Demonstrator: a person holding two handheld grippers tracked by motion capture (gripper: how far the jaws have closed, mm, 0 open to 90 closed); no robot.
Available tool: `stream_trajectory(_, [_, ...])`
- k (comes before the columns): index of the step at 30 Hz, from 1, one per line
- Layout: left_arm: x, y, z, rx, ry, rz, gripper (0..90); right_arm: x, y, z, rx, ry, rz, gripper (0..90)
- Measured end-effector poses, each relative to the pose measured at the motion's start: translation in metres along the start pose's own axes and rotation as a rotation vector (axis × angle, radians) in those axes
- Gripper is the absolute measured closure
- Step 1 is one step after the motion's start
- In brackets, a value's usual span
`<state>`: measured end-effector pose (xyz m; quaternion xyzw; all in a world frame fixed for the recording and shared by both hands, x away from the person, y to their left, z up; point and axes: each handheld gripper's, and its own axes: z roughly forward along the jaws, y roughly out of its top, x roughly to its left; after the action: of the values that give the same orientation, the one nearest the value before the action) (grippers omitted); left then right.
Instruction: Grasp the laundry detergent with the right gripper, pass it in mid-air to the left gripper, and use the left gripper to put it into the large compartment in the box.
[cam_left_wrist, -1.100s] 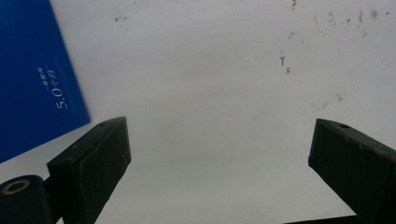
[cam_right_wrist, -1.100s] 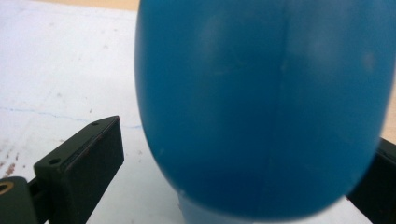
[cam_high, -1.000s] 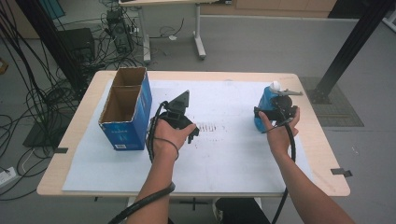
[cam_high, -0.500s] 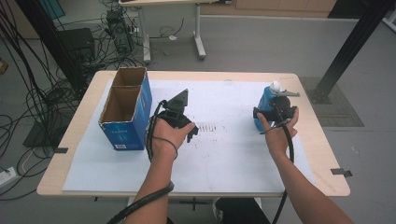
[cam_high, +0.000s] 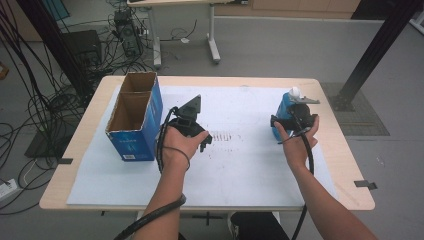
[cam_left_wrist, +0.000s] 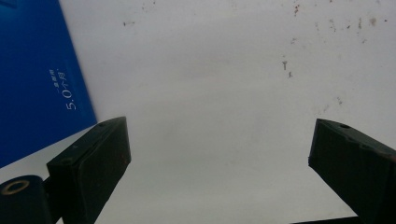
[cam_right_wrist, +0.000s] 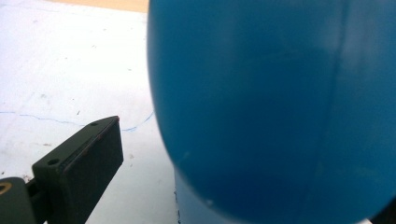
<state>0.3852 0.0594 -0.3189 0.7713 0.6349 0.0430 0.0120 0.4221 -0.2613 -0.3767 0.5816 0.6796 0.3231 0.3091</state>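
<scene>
Two claws are out: the left claw (cam_left_wrist: 219, 172) hangs spread and empty over the white sheet (cam_high: 240, 165) beside the blue carton (cam_high: 134, 117). Right claw (cam_high: 292, 120) straddles the glossy blue bottle (cam_high: 286, 107) at the worktop's far right, unclenched; any nudge might topple it.

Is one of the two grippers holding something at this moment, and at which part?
The left gripper is open over bare white paper and holds nothing. The right gripper is around the blue bottle's body, but no closed grip shows.
</scene>
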Motion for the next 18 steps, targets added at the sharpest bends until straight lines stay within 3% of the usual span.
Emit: stream_trajectory(18, [-0.0024,0.0023,-0.0028,-0.004,0.001,0.003,6.1,-0.0041,0.0002,0.0016,-0.002,-0.005,0.024,1.7])
